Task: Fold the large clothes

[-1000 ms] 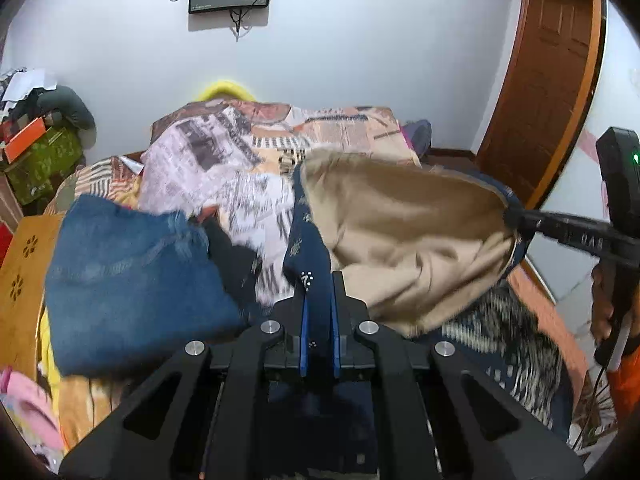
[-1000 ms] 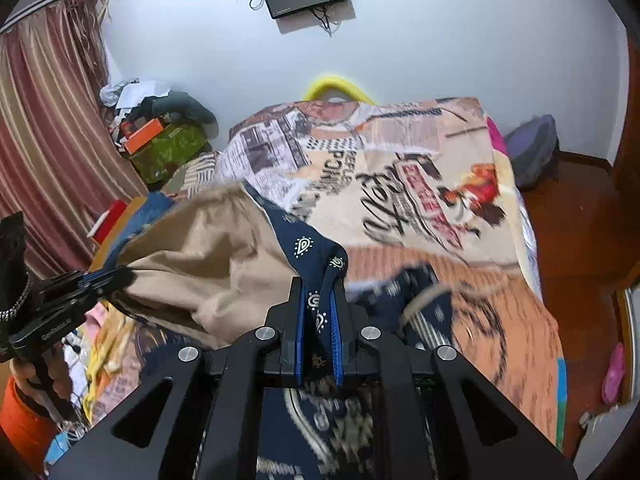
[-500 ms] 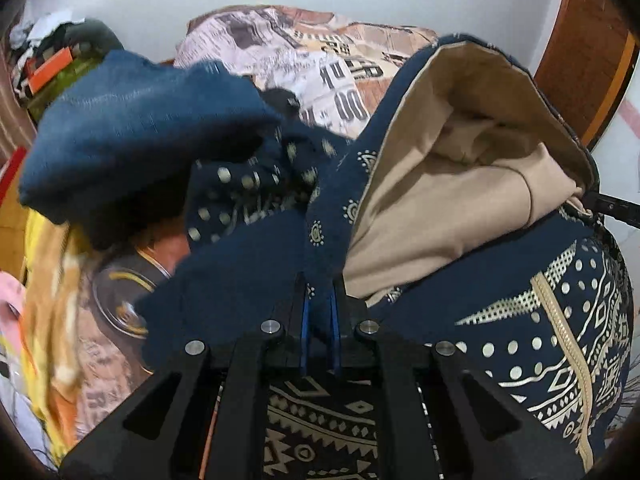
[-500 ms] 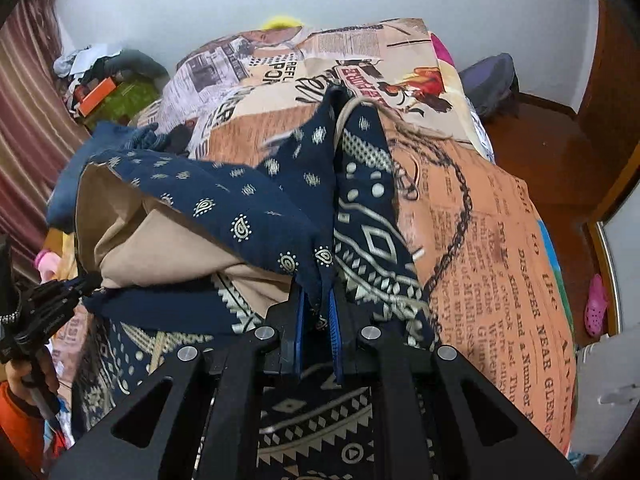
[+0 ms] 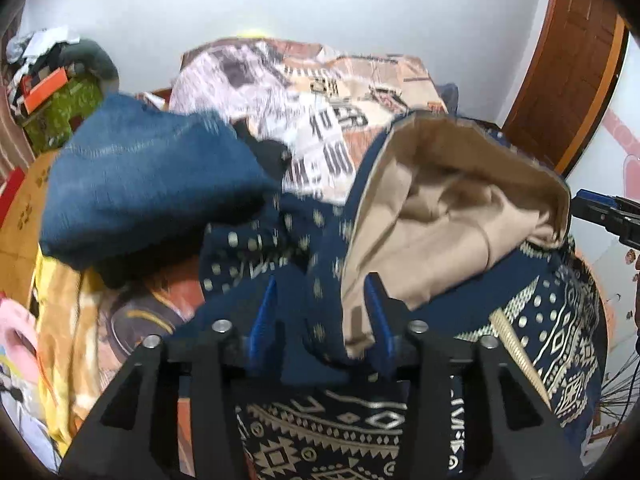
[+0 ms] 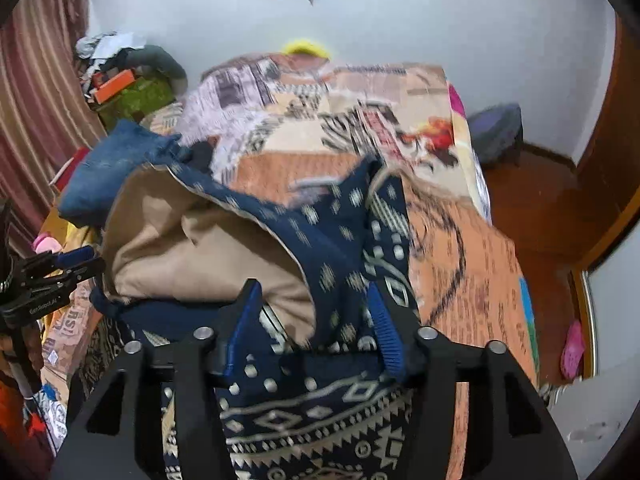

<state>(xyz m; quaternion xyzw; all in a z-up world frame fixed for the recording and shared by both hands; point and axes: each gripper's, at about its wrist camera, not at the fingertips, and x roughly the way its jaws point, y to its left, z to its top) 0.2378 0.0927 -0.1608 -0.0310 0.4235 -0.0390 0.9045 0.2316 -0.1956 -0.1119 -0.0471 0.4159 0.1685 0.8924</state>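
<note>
A navy garment with cream patterns and a beige lining (image 5: 440, 216) lies doubled over on the bed, lining side showing at the fold (image 6: 192, 240). In the left wrist view my left gripper (image 5: 322, 308) has its jaws opening, and the garment's edge hangs loose between the blue pads (image 5: 264, 320) without being pressed. My right gripper (image 6: 314, 312) is opening the same way, with the other corner of the cloth slack between its pads (image 6: 384, 324). Each gripper shows in the other's view: the right gripper (image 5: 604, 212) at the far right, the left gripper (image 6: 60, 268) at the far left.
Folded blue jeans (image 5: 140, 192) sit left of the garment on the bed with its newspaper-print sheet (image 6: 460, 240). Clutter (image 5: 56, 92) and a curtain (image 6: 36, 100) lie to the left. A wooden door (image 5: 568, 60) and bare floor with a pink slipper (image 6: 572, 348) are to the right.
Both grippers came down toward the bed carrying the garment's edge over itself. Their jaws, shut on the cloth before, now stand apart and the cloth hangs loose.
</note>
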